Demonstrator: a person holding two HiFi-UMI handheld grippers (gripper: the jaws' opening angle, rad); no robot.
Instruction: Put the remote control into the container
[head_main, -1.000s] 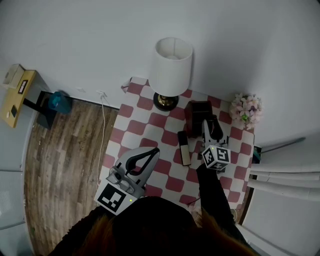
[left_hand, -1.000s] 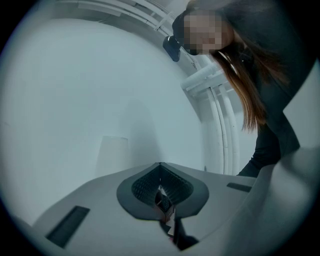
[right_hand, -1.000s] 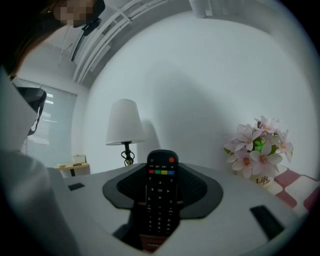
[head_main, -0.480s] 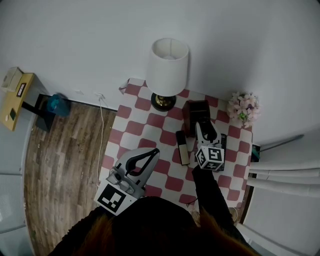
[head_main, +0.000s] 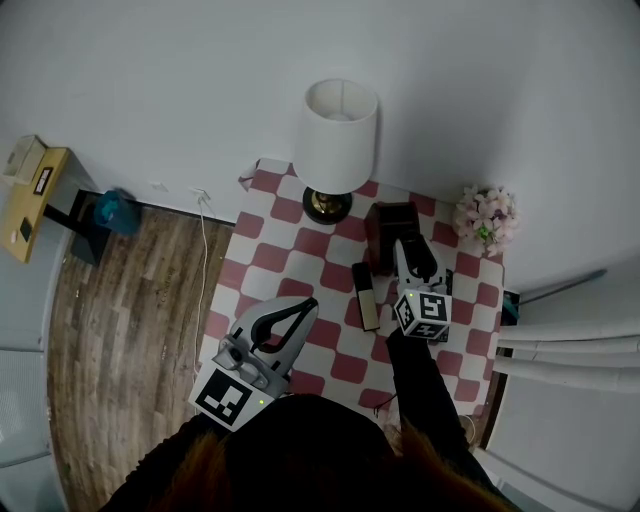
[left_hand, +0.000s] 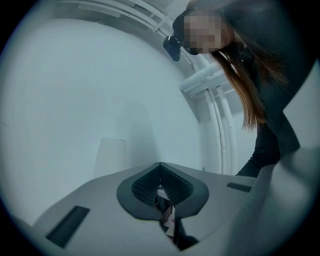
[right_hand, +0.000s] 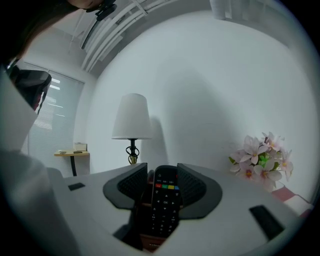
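Home-like room; table lamp (head_main: 340, 135), flower bouquet (head_main: 487, 218), checkered tablecloth (head_main: 290, 265), wood floor (head_main: 130, 320)

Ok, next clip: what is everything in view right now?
table: one, red-and-white checked cloth, against the wall
lamp: one, white shade, dark base, back of table
container: one, dark brown, right of lamp base
remote: one, black, between the right gripper's jaws
long dark object: one, on the cloth, perhaps another remote
flowers: one bunch, pink-white, table's back right corner
side table: one, yellow, far left
cable: one, white, on wooden floor
left gripper: grey, jaws together, empty
right gripper: grey, closed on the remote
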